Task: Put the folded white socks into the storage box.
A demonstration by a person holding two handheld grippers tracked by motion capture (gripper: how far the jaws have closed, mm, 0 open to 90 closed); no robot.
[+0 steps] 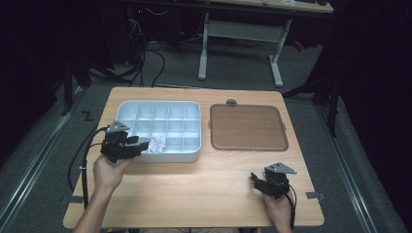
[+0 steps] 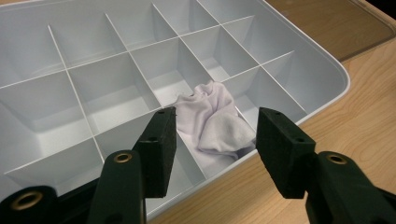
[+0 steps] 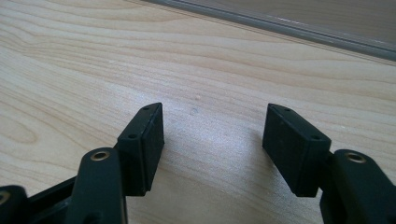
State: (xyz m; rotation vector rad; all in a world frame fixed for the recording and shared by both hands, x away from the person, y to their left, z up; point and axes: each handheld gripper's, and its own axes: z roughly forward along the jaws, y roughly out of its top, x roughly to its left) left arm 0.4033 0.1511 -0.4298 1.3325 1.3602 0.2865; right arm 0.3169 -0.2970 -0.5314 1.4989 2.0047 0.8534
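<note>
Table (image 1: 194,194): divided tray (image 1: 192,156) at 10 o'clock, flat lid (image 1: 248,127) just beside it at 1 o'clock. Crumpled cloth (image 1: 157,143) in tray's near-row compartment. Left gripper (image 1: 138,145) at tray's 7 o'clock corner, over rim. Right gripper (image 1: 256,180) at table's 5 o'clock, before lid.

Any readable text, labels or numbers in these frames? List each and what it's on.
None: no print shows on the divided tray, the crumpled white cloth in it, the brown lid, the wooden table, or either gripper's black jaws.
</note>
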